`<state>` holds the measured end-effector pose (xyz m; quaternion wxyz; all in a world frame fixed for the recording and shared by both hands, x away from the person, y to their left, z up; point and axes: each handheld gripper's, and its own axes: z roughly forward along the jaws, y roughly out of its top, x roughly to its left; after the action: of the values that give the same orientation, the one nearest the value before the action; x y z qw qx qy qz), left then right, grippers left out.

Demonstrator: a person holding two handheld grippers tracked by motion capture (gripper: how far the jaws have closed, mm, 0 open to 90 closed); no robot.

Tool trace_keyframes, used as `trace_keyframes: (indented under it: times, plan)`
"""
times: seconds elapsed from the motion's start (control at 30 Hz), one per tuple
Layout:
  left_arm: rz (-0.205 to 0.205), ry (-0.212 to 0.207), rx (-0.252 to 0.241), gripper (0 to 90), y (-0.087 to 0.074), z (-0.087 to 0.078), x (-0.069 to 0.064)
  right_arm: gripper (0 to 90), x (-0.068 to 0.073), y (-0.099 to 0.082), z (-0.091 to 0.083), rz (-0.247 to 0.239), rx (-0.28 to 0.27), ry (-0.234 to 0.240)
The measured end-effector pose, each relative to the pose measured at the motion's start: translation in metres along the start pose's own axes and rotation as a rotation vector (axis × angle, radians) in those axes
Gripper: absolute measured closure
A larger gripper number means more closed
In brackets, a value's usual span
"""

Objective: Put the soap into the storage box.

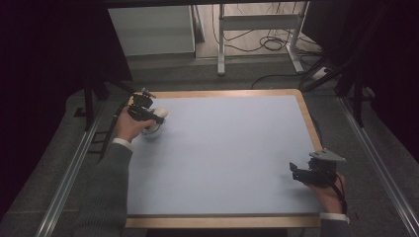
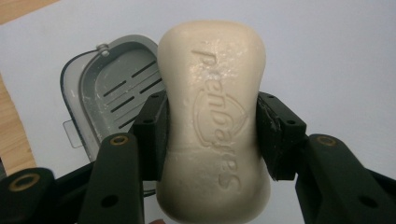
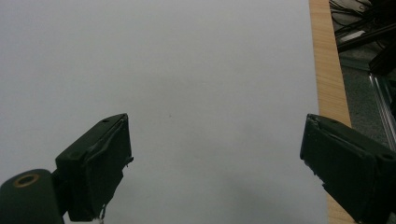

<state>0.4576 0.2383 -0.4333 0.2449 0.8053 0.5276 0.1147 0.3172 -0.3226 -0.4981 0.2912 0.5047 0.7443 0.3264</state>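
Soap bar [image 2: 212, 121] embossed "Safeguard" — clamped in left hand-held gripper [image 2: 212, 135] above grey soap dish [image 2: 100, 93]; right hand-held gripper [image 3: 215, 163] wide open — empty.

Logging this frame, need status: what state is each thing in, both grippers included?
Soap bar: clamped between the jaws, held above the dish.
Soap dish: open, nothing in it, on the table.
Left gripper: shut on the soap bar.
Right gripper: open, holding nothing.
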Motion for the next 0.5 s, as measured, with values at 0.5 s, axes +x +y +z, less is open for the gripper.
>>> trace_keyframes:
  times: [0.5]
  plan:
    - [-0.058,0.026,0.010,49.5,0.000,0.007,0.020,8.8,-0.001,-0.001,-0.001,0.003,0.000,-0.004]
